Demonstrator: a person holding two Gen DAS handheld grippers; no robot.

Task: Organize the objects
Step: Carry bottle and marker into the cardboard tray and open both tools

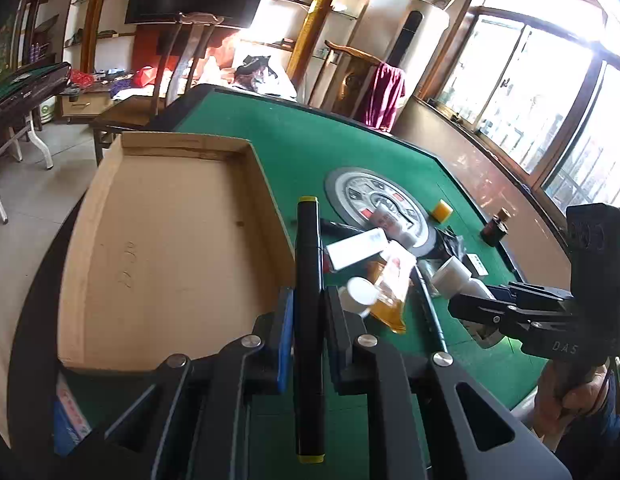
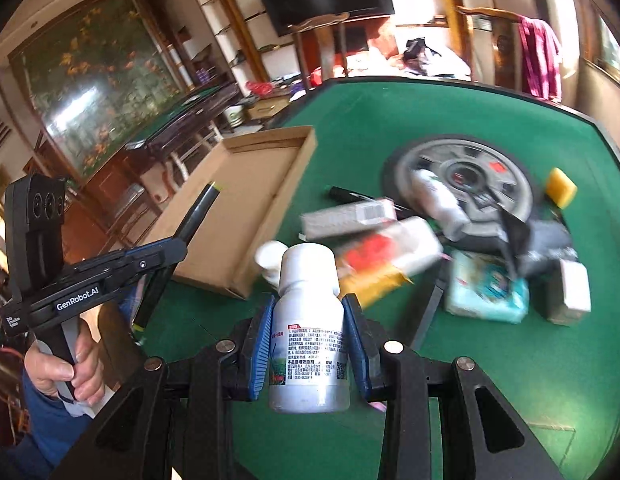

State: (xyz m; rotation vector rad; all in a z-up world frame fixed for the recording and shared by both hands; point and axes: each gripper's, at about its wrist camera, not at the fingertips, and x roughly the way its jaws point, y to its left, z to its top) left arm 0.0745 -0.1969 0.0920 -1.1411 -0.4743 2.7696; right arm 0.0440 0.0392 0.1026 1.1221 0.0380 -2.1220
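Note:
My left gripper [image 1: 308,308] is shut on a black marker with yellow ends [image 1: 308,264], held above the green table next to the right wall of an empty shallow cardboard box [image 1: 170,248]. The same marker [image 2: 198,212] and the box [image 2: 246,200] show in the right wrist view. My right gripper [image 2: 308,320] is shut on a white plastic bottle with a printed label [image 2: 308,320], held above the table in front of a heap of small objects [image 2: 389,248]. The right gripper also shows at the right of the left wrist view [image 1: 469,304].
The heap holds a white box [image 1: 355,246], an orange packet [image 1: 389,292], a white cup [image 1: 449,274], a tissue pack [image 2: 487,290] and a yellow block [image 1: 440,211]. A round grey hub [image 1: 373,196] sits mid-table. A brown bottle [image 1: 497,226] stands near the right edge.

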